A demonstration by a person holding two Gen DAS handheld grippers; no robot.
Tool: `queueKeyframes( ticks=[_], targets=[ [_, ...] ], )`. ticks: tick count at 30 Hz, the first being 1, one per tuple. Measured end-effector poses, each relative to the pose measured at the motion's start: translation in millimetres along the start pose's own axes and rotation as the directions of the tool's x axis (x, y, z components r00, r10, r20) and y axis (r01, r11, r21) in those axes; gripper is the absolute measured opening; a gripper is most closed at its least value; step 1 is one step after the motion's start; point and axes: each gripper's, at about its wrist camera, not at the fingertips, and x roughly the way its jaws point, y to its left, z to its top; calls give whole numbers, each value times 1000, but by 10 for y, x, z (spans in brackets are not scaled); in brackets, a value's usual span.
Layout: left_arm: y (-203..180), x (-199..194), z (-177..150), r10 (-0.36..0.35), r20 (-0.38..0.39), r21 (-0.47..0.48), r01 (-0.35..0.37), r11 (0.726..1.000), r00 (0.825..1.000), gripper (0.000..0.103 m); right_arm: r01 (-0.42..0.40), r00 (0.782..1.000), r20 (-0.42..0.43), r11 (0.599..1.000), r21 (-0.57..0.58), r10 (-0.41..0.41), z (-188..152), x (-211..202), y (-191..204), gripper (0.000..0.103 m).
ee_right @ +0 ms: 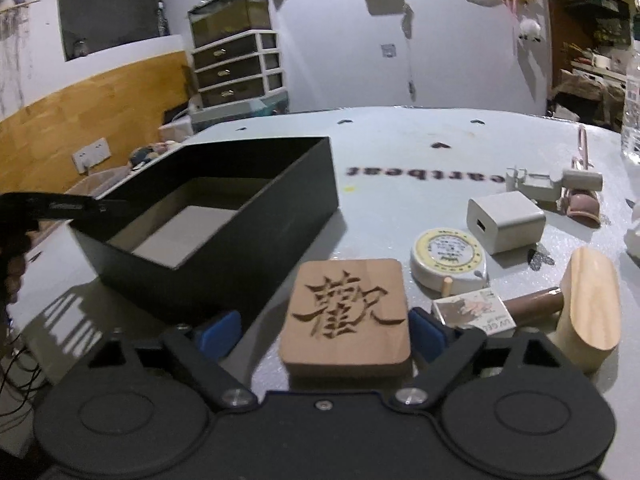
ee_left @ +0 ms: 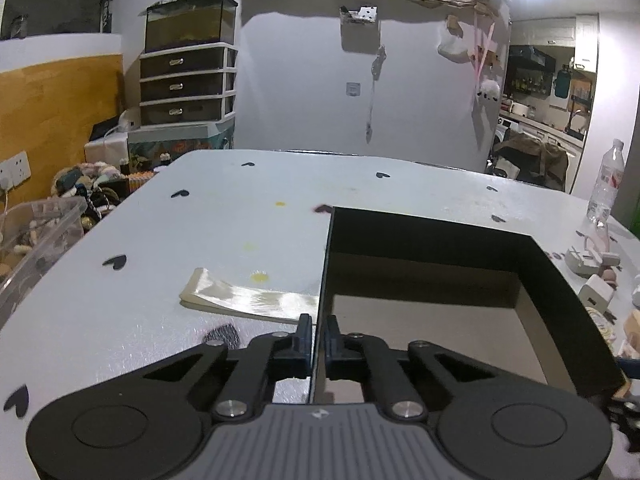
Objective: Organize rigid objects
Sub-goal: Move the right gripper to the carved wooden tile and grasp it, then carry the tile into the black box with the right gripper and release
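Left gripper (ee_left: 318, 344) fingers pinch the black box (ee_left: 440, 240) wall between them; right gripper (ee_right: 326, 330) fingers spread wide, the carved wooden block (ee_right: 347, 316) lying between them, touching neither

Black linkage tongs (ee_right: 324, 330), blue pads (ee_right: 425, 334), silver screws, grey ribbed housing, round black hubs

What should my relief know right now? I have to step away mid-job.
Left gripper: shut on the black box's wall, steadying it.
Right gripper: open, its fingers on either side of the wooden tile, not yet closed.
Box: nothing seen inside.
Still on the table: tile, tape measure, charger, small carton, wooden mallet, and a plug farther back.
Done: nothing packed. Left: everything.
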Motion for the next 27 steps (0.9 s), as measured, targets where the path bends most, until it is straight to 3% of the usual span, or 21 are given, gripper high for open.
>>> queueKeyframes(
  ticks=[4, 7, 10, 15, 21, 27],
  targets=[
    [-50, -93, -41, -6, -24, 0, 6, 1000, 1000, 6, 56, 998, -10, 996, -67, -57, 37, 65, 15, 77],
    [-79, -110, -30, 0, -40, -1, -1, 1000, 999, 7, 52, 998, -28, 991, -120, -56, 60, 93, 5, 73],
    [-65, -73, 17, 6, -58, -21, -7, 1000, 998, 6, 16, 998, -55, 990, -140, -24, 90, 95, -16, 67],
    [-70, 56, 121, 23, -84, -32, -26, 999, 996, 6, -19, 997, -79, 990, -140, 8, 149, 51, -100, 66],
    [-87, 111, 163, 36, -82, -34, -39, 999, 996, 3, -59, 998, -26, 986, -155, 56, 378, -114, -191, 66],
    [-96, 94, 156, 42, -76, -51, -46, 998, 996, 3, -183, 981, 16, 959, -217, 191, 786, -166, -139, 66]
  ],
)
